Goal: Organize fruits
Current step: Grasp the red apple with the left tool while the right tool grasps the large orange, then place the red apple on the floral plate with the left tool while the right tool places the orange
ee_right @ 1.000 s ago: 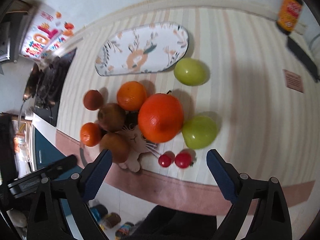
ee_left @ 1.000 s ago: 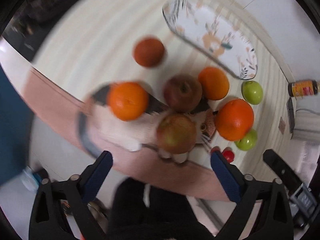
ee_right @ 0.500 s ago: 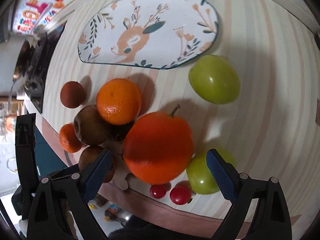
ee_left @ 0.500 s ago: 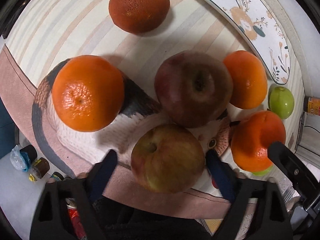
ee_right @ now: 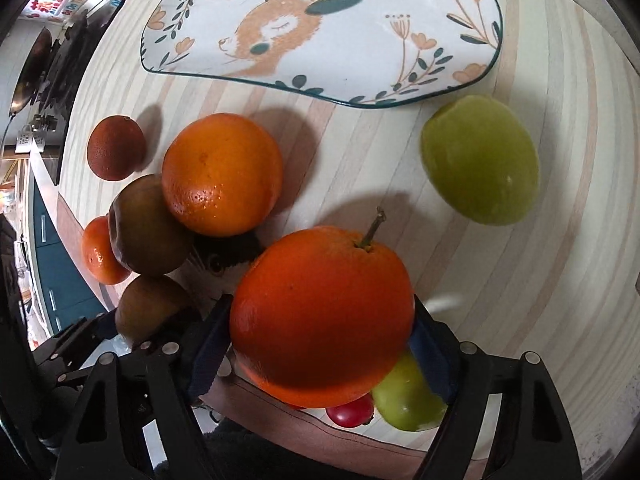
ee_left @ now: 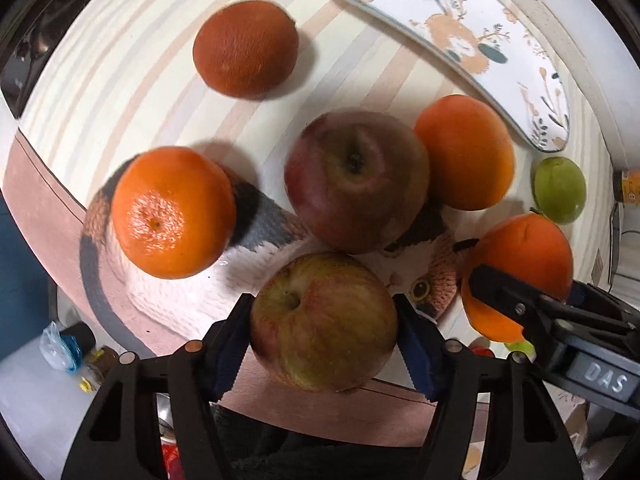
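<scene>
My left gripper (ee_left: 323, 332) is shut on a yellow-red apple (ee_left: 324, 320) lying on a cat-shaped mat (ee_left: 172, 292). A darker red apple (ee_left: 356, 184), a mandarin (ee_left: 172, 212), an orange (ee_left: 466, 152) and a dark brownish-red fruit (ee_left: 246, 48) lie beyond it. My right gripper (ee_right: 320, 344) is shut on a big orange with a stem (ee_right: 320, 320); it also shows in the left wrist view (ee_left: 520, 268). A flowered deer plate (ee_right: 320, 28) lies at the far side.
Two green fruits lie near the right gripper, one (ee_right: 480, 160) ahead on the right and one (ee_right: 404, 400) under the held orange beside a red cherry tomato (ee_right: 350, 412). A small bottle (ee_left: 630, 186) stands at the far right. The table's pink edge (ee_left: 36, 196) is close.
Both grippers moved down and forward onto the fruit. The left jaws closed around the yellow-red apple and the right jaws closed around the big orange.
</scene>
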`<state>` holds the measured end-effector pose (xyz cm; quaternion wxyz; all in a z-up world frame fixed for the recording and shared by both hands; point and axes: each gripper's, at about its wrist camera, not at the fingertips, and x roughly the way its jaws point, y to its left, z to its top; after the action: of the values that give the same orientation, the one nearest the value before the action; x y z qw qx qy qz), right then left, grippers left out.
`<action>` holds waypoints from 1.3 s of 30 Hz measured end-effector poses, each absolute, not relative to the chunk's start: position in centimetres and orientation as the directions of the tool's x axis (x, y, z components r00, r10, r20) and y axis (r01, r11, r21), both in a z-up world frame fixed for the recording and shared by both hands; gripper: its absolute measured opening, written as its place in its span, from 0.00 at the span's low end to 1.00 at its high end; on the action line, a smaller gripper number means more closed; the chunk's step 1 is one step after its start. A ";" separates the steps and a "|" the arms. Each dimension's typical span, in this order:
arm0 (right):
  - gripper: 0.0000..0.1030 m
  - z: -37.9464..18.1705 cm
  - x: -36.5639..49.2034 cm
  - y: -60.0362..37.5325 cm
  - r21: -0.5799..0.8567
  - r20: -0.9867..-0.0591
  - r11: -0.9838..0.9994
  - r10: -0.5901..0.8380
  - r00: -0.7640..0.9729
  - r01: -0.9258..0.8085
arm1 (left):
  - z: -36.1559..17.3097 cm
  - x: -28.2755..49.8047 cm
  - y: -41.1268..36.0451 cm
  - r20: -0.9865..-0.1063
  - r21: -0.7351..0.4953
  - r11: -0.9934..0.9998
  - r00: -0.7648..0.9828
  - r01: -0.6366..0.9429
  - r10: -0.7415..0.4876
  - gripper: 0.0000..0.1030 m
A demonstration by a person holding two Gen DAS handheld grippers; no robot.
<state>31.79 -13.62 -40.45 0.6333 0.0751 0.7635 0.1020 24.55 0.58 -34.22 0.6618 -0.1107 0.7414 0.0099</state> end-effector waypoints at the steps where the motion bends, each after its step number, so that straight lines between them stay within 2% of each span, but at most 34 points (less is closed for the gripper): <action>1: 0.81 -40.3 31.5 -13.7 0.252 -0.952 0.968 0.245 -0.185 -0.014 | -32.9 24.6 -0.2 -0.984 -0.134 0.977 -0.094 -0.168 -0.151 0.63; 10: 0.81 -36.0 30.7 -16.4 0.343 -0.930 0.939 0.345 -0.128 0.038 | -25.1 25.1 1.2 -0.984 -0.180 0.975 0.022 -0.130 -0.179 0.63; 14: 0.81 -33.0 31.9 -18.7 0.391 -0.916 0.918 0.395 -0.068 0.071 | -21.4 27.5 3.6 -0.973 -0.217 0.970 0.097 -0.108 -0.208 0.63; 18: 0.81 -30.0 34.7 -20.4 0.399 -0.917 0.913 0.400 0.012 0.082 | -18.2 33.0 3.1 -0.964 -0.227 0.972 0.152 -0.054 -0.217 0.64; 23: 0.81 -30.2 40.7 -20.7 0.321 -0.946 0.943 0.316 0.067 0.081 | -20.8 41.1 1.4 -0.979 -0.138 0.989 0.141 0.053 -0.144 0.64; 27: 0.81 -32.7 44.8 -20.4 0.256 -0.967 0.962 0.253 0.041 0.094 | -25.6 46.7 -0.8 -0.995 -0.076 0.987 0.054 0.142 -0.084 0.64; 34: 0.81 -34.9 47.8 -20.8 0.220 -0.975 0.970 0.223 -0.011 0.100 | -31.3 50.9 -4.1 -0.990 -0.104 0.955 -0.120 0.277 -0.073 0.64; 39: 0.81 -35.6 48.6 -21.5 0.217 -0.974 0.971 0.222 -0.042 0.105 | -33.2 51.2 -5.2 -0.988 -0.075 0.943 -0.154 0.324 -0.025 0.64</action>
<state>48.60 -21.53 -35.56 0.6826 0.1133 0.7206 0.0429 51.24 -5.16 -33.16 0.6426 0.0999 0.7474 -0.1359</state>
